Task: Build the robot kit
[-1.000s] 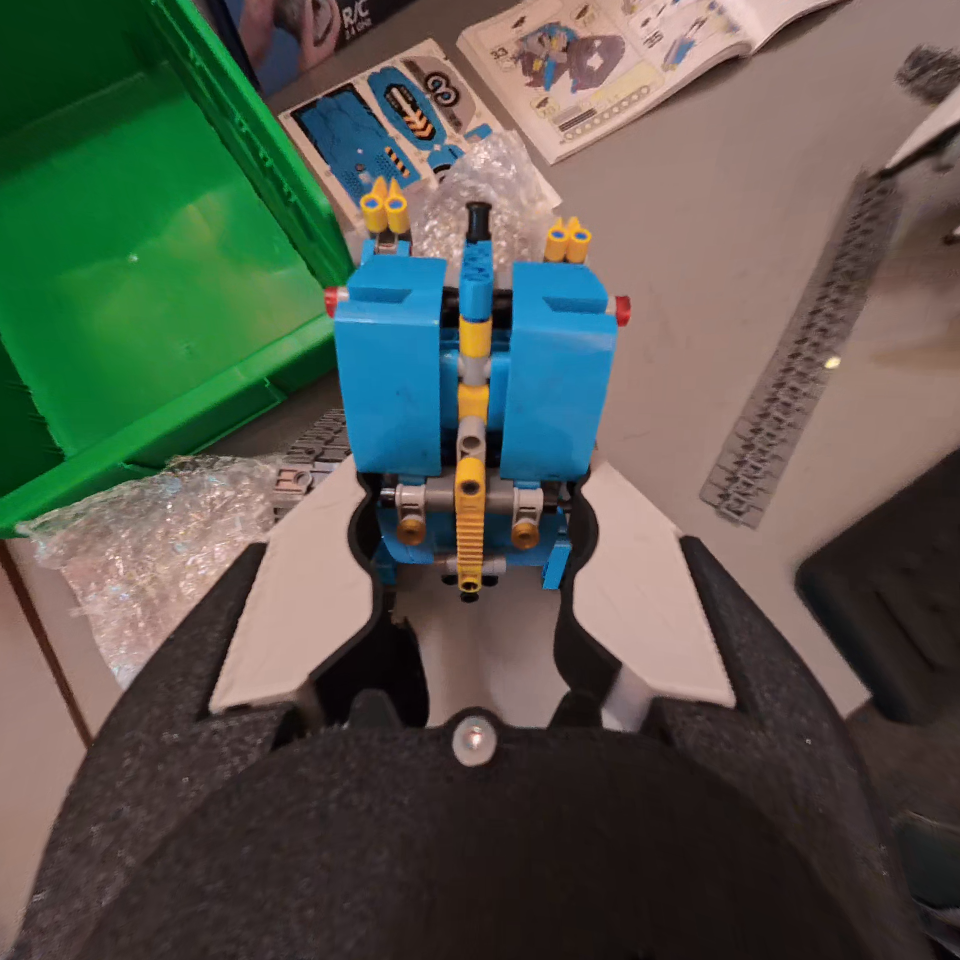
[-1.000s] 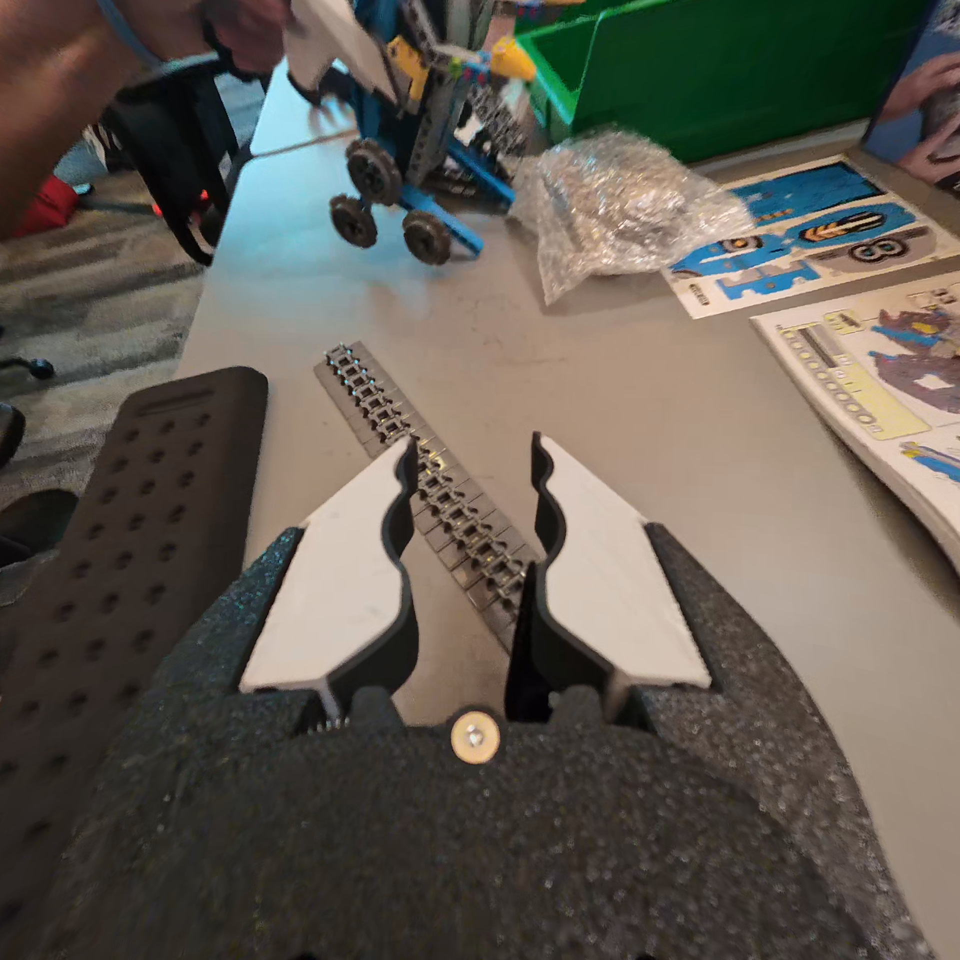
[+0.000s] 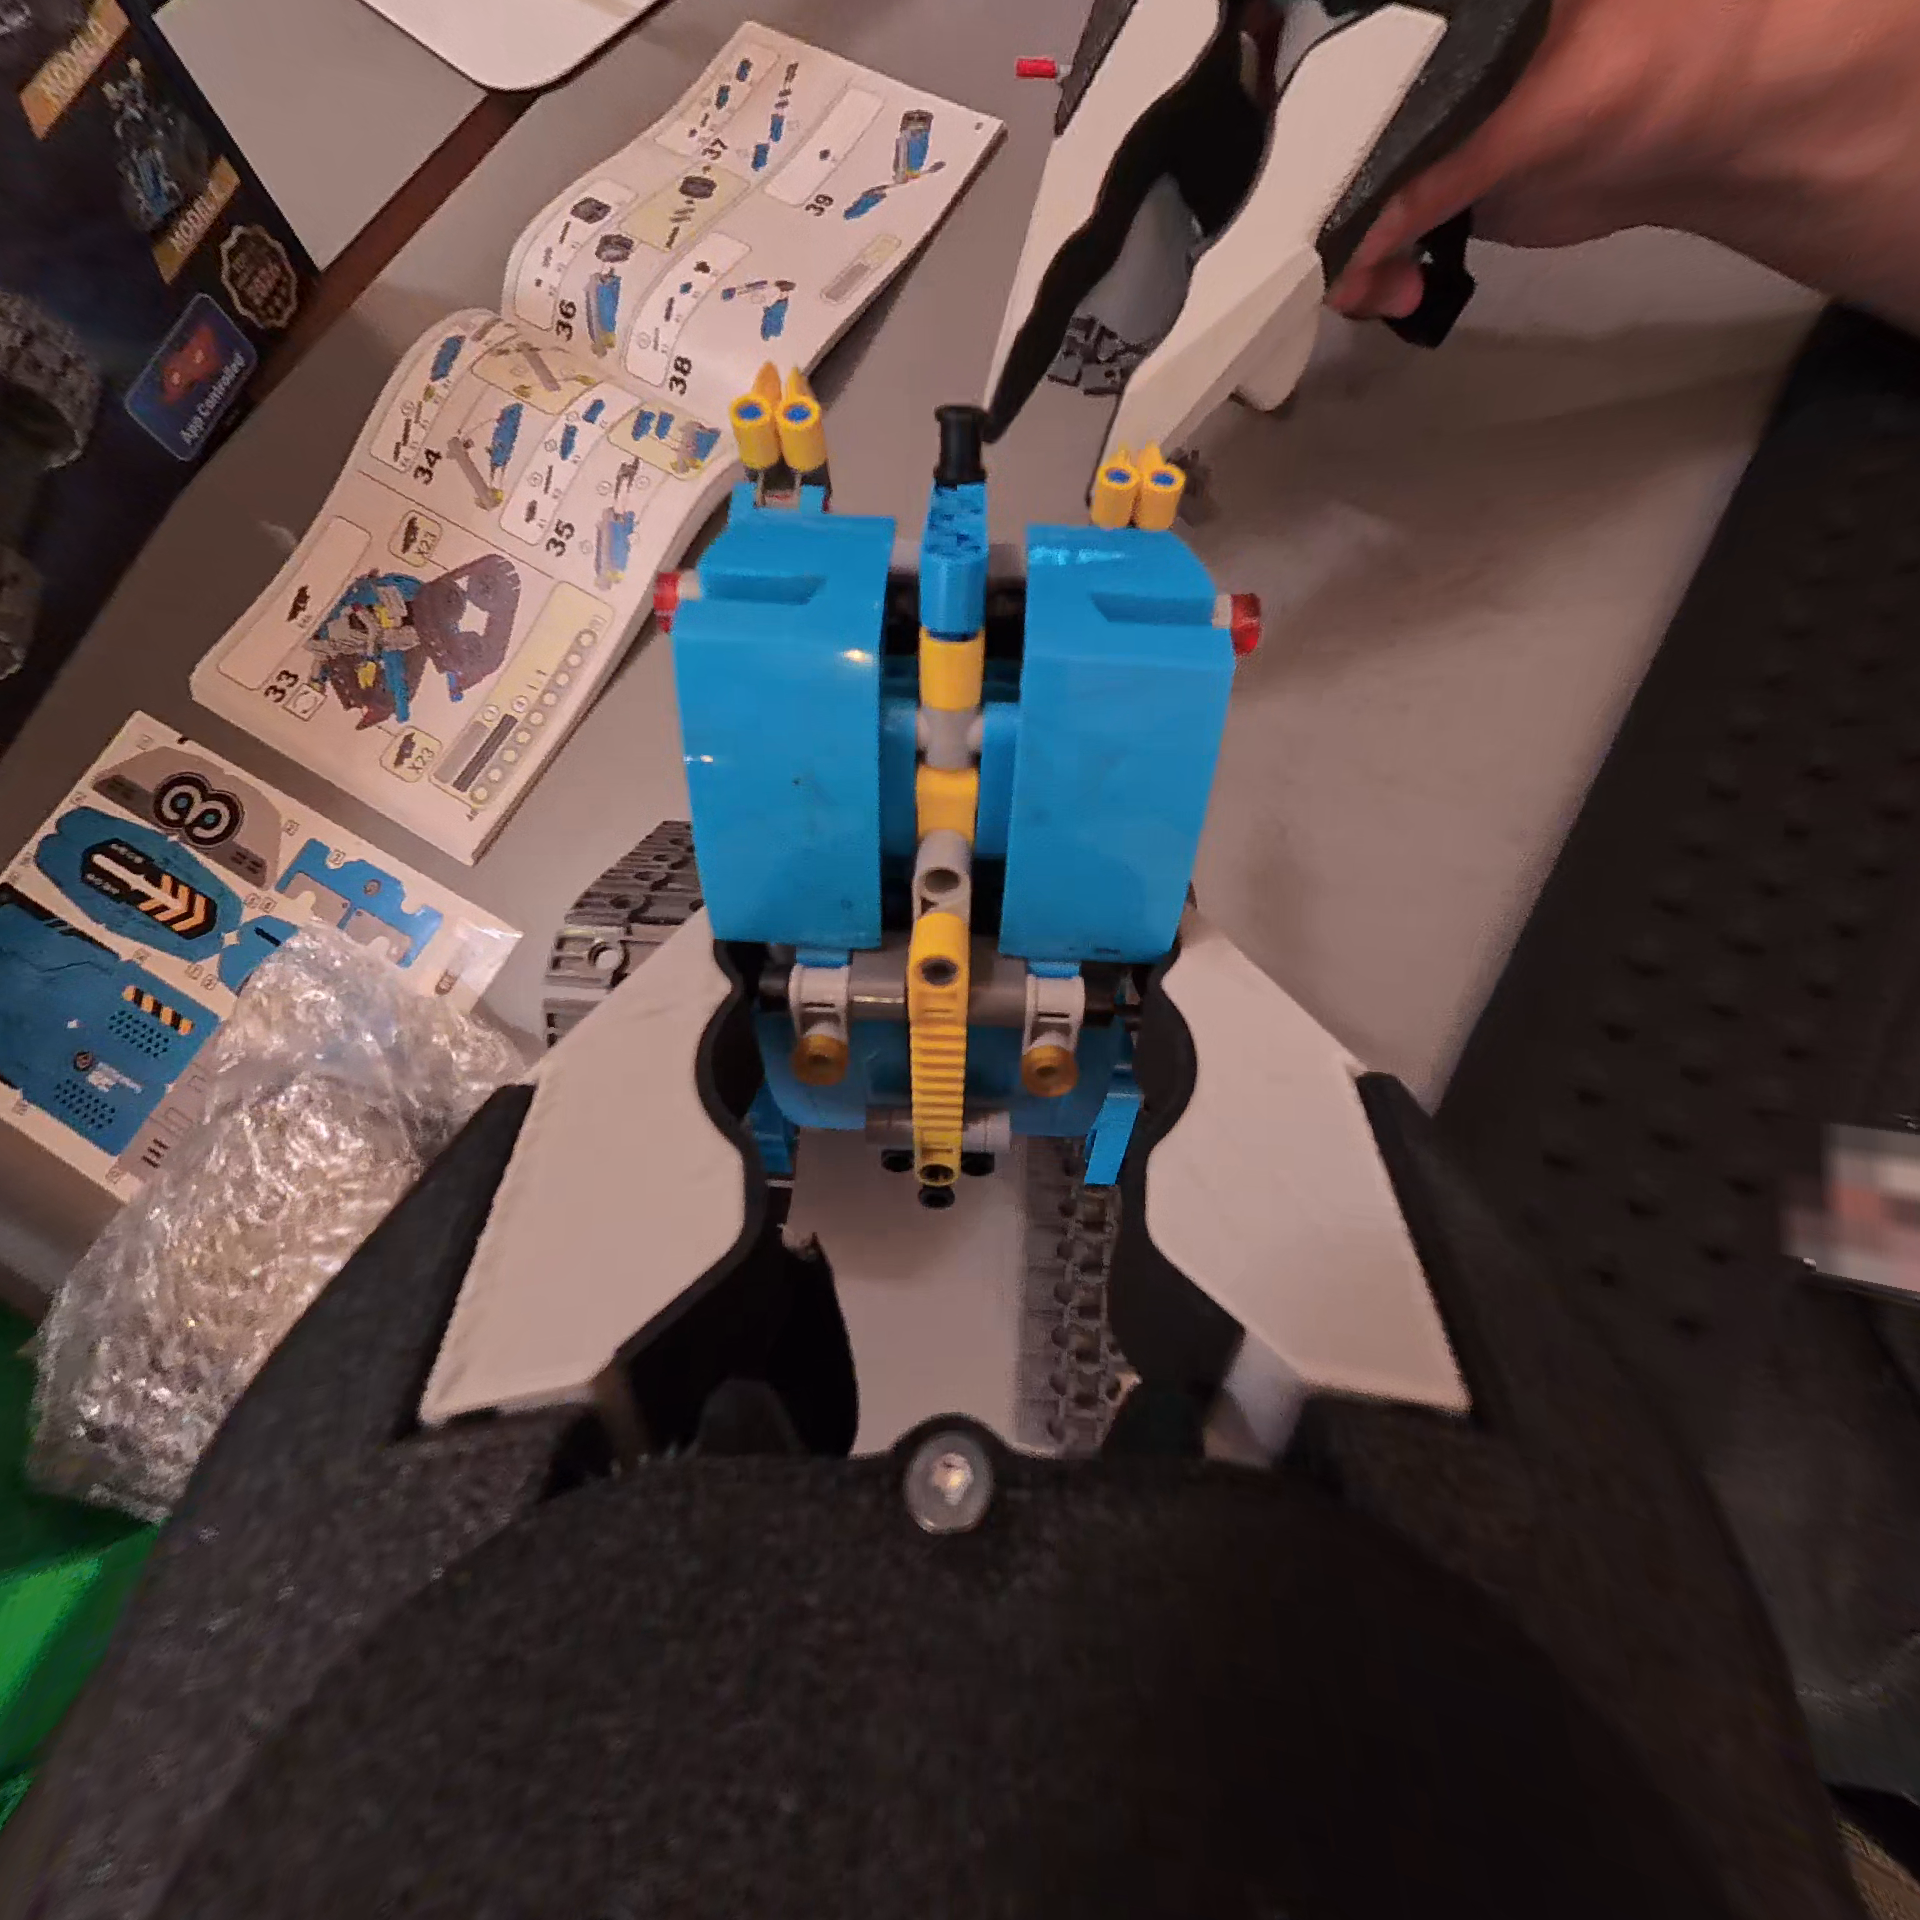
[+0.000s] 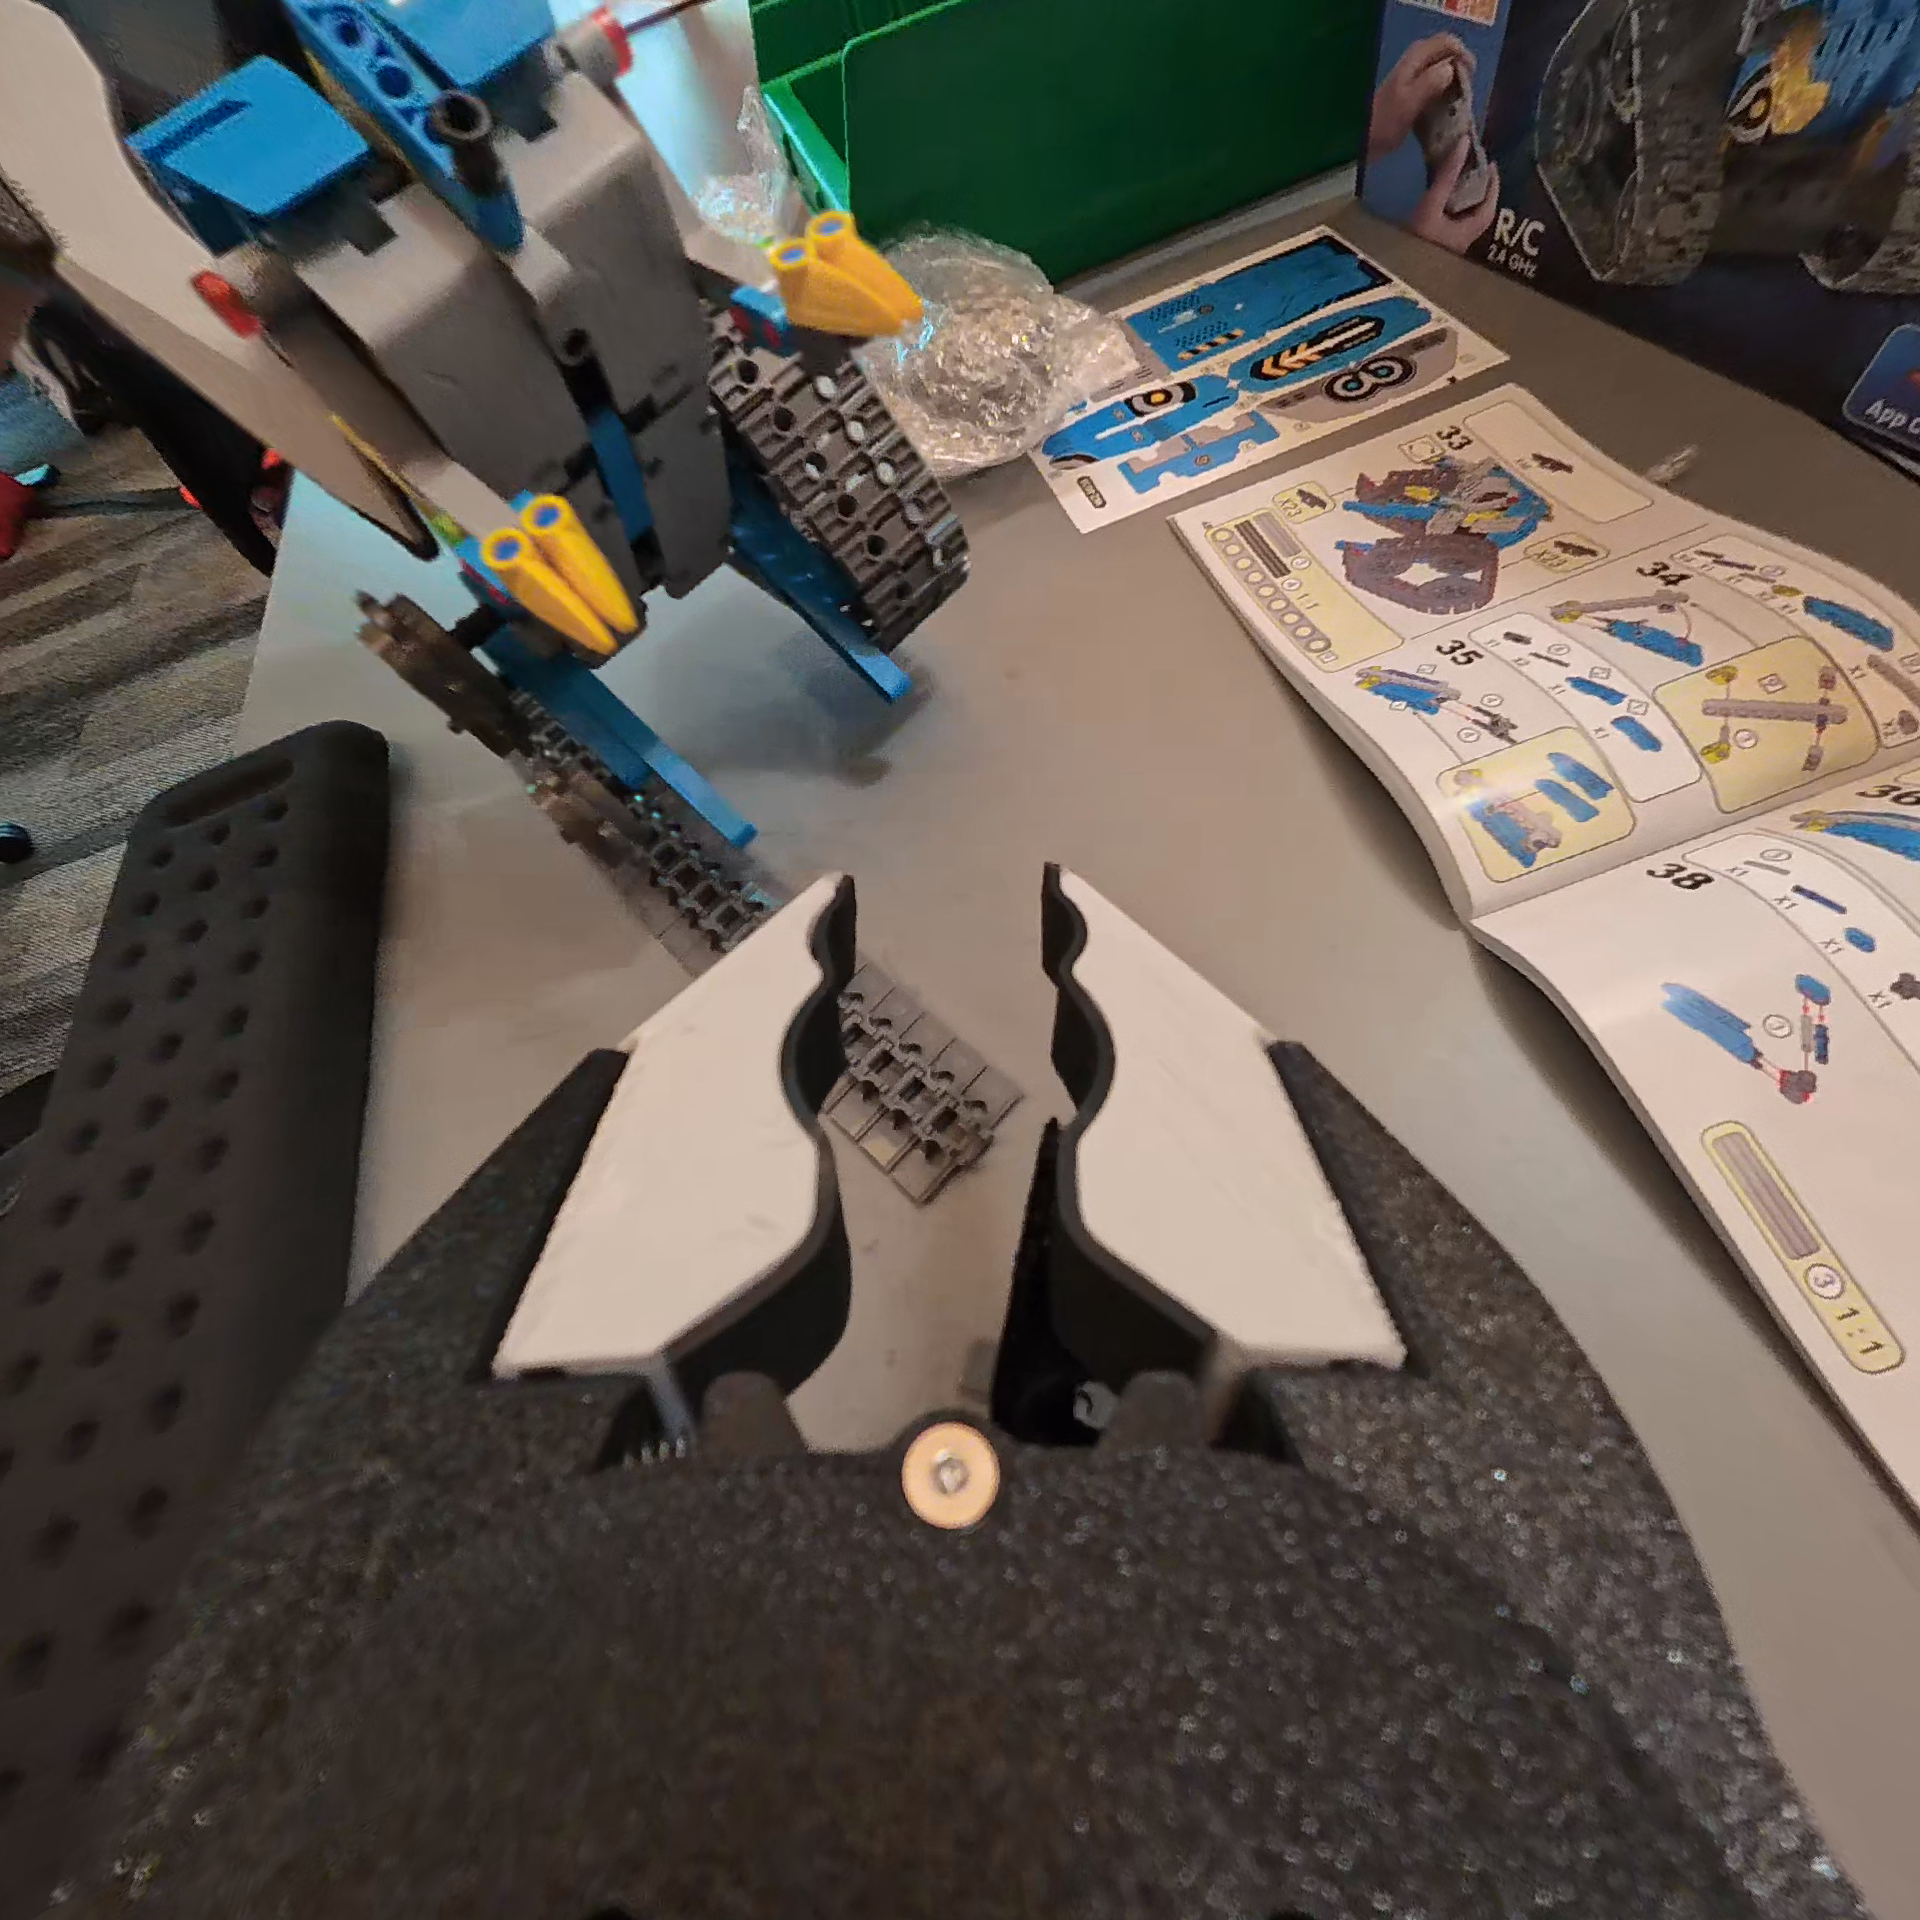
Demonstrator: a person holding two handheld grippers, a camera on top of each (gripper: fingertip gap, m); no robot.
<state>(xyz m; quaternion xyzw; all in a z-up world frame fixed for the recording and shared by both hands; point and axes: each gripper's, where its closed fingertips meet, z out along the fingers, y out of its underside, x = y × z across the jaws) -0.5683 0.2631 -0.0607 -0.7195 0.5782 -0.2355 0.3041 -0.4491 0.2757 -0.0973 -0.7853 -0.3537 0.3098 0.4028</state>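
The left gripper point(image 3: 940, 1039) is clamped on the blue brick vehicle point(image 3: 951, 727), held tilted above the grey desk point(image 4: 1091, 727) near its left edge. The right gripper point(image 4: 945, 914), fingers apart, hovers over a loose grey track strip point(image 4: 914, 1101) lying flat. An open instruction booklet point(image 4: 1558, 727), sticker sheet point(image 4: 1268, 364), crumpled plastic bag point(image 4: 977, 353), green bin point(image 4: 1039, 114) and printed box point(image 4: 1662, 125) lie toward the far edge; carpet point(image 4: 94, 644) shows beyond the left edge

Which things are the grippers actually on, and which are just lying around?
In hand: blue-and-yellow brick-built vehicle, held by left hand-held gripper; grey linked plastic track strip, beneath open right hand-held gripper.
Lying about: open paper instruction booklet; blue sticker sheet; crumpled clear plastic bag; green plastic bin.
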